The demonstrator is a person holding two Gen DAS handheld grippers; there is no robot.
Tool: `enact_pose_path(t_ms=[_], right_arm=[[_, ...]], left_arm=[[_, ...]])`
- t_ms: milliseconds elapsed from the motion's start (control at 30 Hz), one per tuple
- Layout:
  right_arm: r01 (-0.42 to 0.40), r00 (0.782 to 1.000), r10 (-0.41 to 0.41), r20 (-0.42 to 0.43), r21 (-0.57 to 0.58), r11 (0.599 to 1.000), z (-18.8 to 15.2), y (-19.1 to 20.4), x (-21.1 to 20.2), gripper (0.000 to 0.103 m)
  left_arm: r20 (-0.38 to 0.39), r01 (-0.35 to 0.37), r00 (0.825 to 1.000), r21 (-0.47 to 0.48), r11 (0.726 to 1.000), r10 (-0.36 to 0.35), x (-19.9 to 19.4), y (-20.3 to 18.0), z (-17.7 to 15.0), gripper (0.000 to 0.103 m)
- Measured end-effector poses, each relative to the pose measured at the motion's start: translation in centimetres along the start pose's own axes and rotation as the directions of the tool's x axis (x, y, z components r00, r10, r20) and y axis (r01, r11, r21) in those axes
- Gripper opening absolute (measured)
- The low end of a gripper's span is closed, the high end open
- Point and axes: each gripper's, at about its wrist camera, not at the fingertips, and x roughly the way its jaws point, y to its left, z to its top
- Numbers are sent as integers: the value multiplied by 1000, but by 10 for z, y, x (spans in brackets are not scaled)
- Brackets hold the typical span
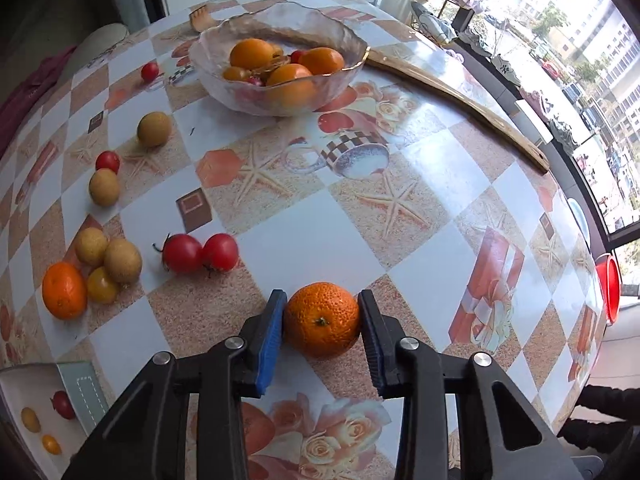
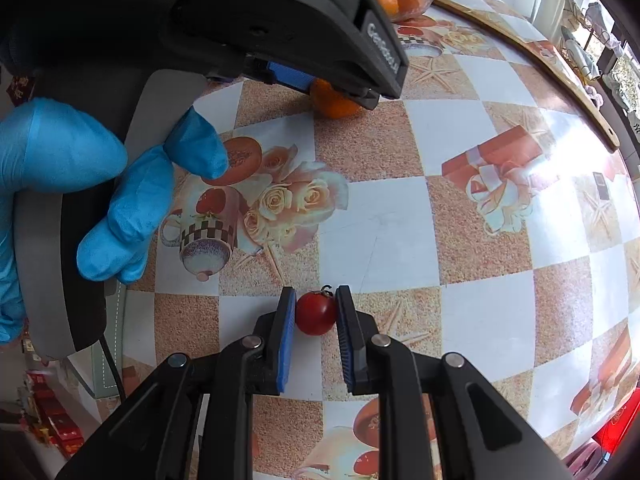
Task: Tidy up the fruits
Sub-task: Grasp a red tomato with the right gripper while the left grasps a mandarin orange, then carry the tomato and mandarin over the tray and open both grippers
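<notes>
Fruit sits between both sets of fingers: the left gripper [image 1: 322, 312] is closed against an orange [image 1: 322, 320] resting on the table [image 1: 304, 236], and the right gripper [image 2: 316, 312] pinches a small red tomato [image 2: 316, 313] on the same checkered, flower-printed cloth. Two tomatoes [image 1: 200, 253] and several yellowish fruits [image 1: 108, 258] lie loose to the left. Farther back stands a glass bowl [image 1: 356, 60] of oranges, beside a long wooden stick [image 1: 460, 98]. Windows [image 1: 580, 40] line the right side, showing buildings outside.
</notes>
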Motion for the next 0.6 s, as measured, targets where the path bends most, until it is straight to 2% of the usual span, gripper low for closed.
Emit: enact_pose_path(t_ms=[233,600], right_arm=[[-18,1000,18,-9,23,1000,13,-12,-5,22],[-32,999,32,-14,2,999,27,-2,-18,21]], left_arm=[[30,-2,1000,-87,996,5,-30,31,-24,38],[86,-29,995,-217,976,49,-93,74,-79,38]])
